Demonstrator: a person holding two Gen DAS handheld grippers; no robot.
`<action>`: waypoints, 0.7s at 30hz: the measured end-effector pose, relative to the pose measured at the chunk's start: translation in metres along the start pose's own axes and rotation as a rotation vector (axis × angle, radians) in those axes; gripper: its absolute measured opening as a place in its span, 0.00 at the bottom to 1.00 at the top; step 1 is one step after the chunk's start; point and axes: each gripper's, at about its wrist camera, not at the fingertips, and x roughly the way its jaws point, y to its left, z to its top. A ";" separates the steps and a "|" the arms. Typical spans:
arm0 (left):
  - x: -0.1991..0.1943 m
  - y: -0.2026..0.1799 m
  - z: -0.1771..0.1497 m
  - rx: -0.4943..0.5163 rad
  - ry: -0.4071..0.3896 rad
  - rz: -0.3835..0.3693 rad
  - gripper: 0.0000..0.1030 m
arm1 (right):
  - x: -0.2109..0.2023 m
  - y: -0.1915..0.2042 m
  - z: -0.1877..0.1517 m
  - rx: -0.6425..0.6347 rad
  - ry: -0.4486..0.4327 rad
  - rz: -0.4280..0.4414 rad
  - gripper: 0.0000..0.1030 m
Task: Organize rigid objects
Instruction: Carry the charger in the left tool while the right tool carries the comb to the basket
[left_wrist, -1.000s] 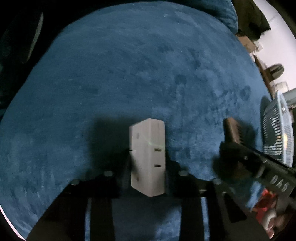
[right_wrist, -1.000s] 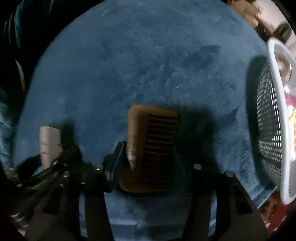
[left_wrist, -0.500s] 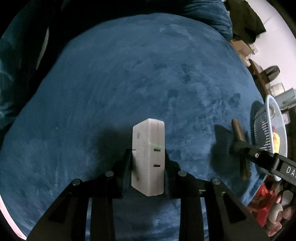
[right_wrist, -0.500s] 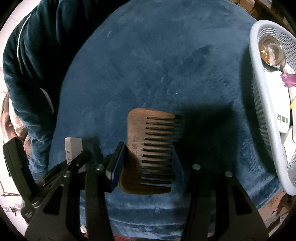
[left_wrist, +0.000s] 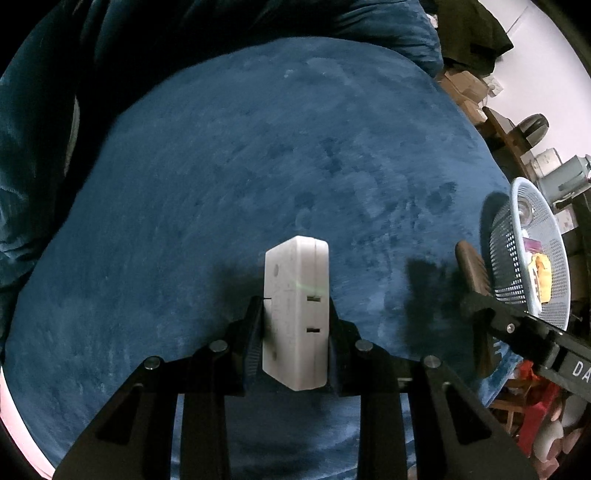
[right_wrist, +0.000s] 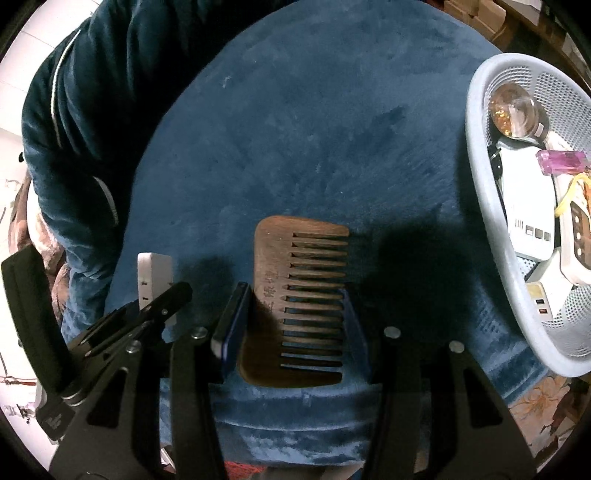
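left fingers (left_wrist: 255, 343) clamp white adapter (left_wrist: 295, 317) lengthwise | right fingers (right_wrist: 232, 325) clamp wooden comb (right_wrist: 299, 302), teeth rightward

The lower end of the white adapter (left_wrist: 295, 317) sat hidden between the black jaws. At three o'clock in the left wrist view the wooden comb (left_wrist: 474, 273) showed edge-on only, its teeth mostly lost behind the right gripper (left_wrist: 480, 306). The basket (right_wrist: 480, 177) ran off the right wrist view's edge at three o'clock (its far wall never showed). The marks carved on the comb's spine were too small to read. The person's sleeve (right_wrist: 74, 110) vanished past the rim at ten o'clock.
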 end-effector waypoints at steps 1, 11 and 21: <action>-0.001 -0.001 0.000 0.001 -0.001 0.000 0.29 | -0.001 0.000 0.000 0.000 -0.002 0.003 0.48; -0.025 -0.027 0.011 0.039 -0.046 -0.019 0.29 | -0.028 -0.012 -0.001 0.029 -0.053 0.040 0.49; -0.039 -0.079 0.027 0.118 -0.074 -0.063 0.29 | -0.065 -0.058 0.004 0.148 -0.144 0.067 0.49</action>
